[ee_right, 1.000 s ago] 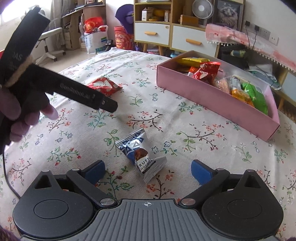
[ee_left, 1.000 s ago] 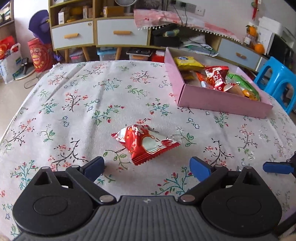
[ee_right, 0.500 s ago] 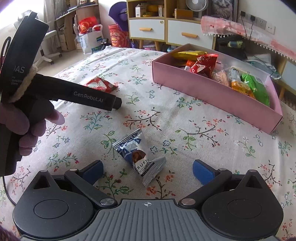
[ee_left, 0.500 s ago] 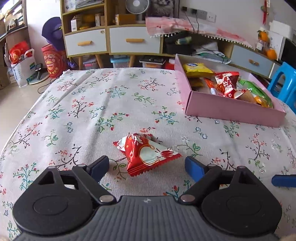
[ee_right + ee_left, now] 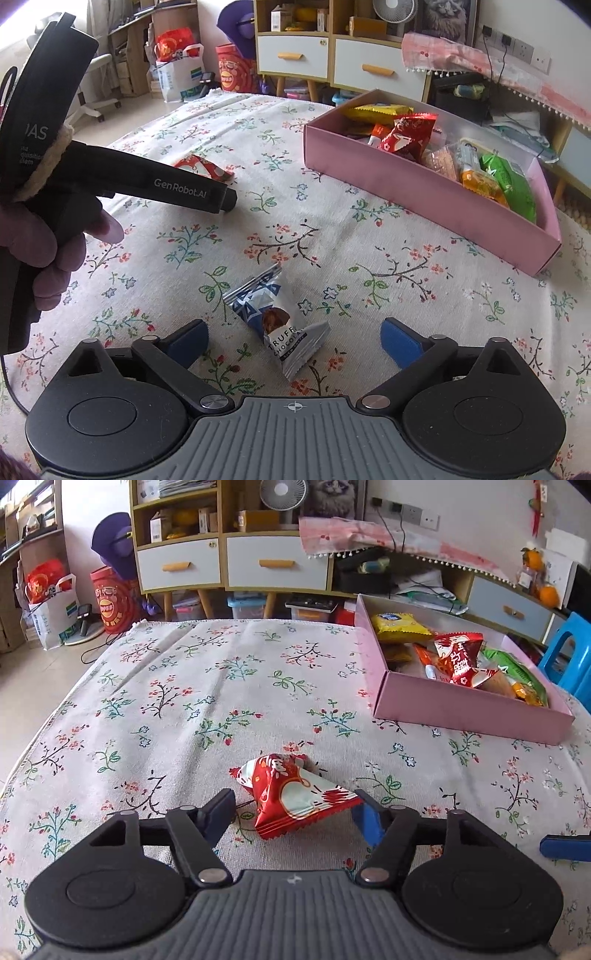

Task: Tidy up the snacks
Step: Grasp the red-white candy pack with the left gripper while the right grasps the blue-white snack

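Left tool (image 5: 295, 819) wide, red pkt (image 5: 295, 794) btwn tips, right tool (image 5: 295, 341) wide, choc pkt (image 5: 280, 325) btwn tips

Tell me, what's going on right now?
Left gripper open around red snack packet. Right gripper open around truffle chocolate packet. Pink box beyond, path clear.

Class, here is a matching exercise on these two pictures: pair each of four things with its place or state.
Things:
1. red packet
2. chocolate packet
3. yellow packet
4. pink box

Places or states:
A. lies in the box, at its far end
B. on the cloth, between the open left gripper's fingers
C. holds several snacks, lid off
D. on the cloth, in front of the open right gripper

Pairs: 1-B, 2-D, 3-A, 4-C
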The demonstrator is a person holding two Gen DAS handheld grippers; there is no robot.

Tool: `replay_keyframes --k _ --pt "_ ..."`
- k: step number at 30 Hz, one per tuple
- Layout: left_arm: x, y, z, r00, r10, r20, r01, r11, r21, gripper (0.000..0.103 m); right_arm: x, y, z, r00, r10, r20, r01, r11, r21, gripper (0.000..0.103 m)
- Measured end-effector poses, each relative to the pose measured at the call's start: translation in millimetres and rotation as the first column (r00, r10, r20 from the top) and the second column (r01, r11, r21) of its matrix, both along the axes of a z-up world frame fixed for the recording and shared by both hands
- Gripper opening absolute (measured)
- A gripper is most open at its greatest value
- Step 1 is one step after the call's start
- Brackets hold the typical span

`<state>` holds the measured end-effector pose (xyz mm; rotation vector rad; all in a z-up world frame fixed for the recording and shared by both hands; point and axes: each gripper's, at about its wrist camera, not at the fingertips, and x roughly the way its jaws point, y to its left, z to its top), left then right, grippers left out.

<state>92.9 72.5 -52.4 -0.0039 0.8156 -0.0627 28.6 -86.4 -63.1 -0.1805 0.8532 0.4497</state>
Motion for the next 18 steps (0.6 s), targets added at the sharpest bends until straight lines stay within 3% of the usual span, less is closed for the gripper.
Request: replay_keyframes --k 6,12,14,18 --pt "1.2 1.3 1.2 1.0 0.0 -0.002 0.0 1.0 -0.011 0.059 -2.1 -0.8 2.8 1.0 0.017 0.02 -0.017 1.0 0.003 0.086" --pt "-0.2 -2.9 3.4 1.0 -0.01 -0.004 0.01 1.0 -0.006 0.049 -5.4 -2.0 5.6 0.999 0.041 0.033 -0.041 0.999 0.019 0.066" --pt "-0.3 -3.6 3.7 1.0 -0.008 -0.006 0.008 1.0 -0.005 0.047 -5.0 -2.5 6.8 0.998 0.044 0.036 -0.045 0.999 0.027 0.055" --pt "-0.1 -2.7 3.9 1.0 -0.002 -0.014 0.002 1.0 0.011 0.033 -3.9 -3.1 8.1 0.998 0.047 0.045 -0.048 0.998 0.033 0.043"
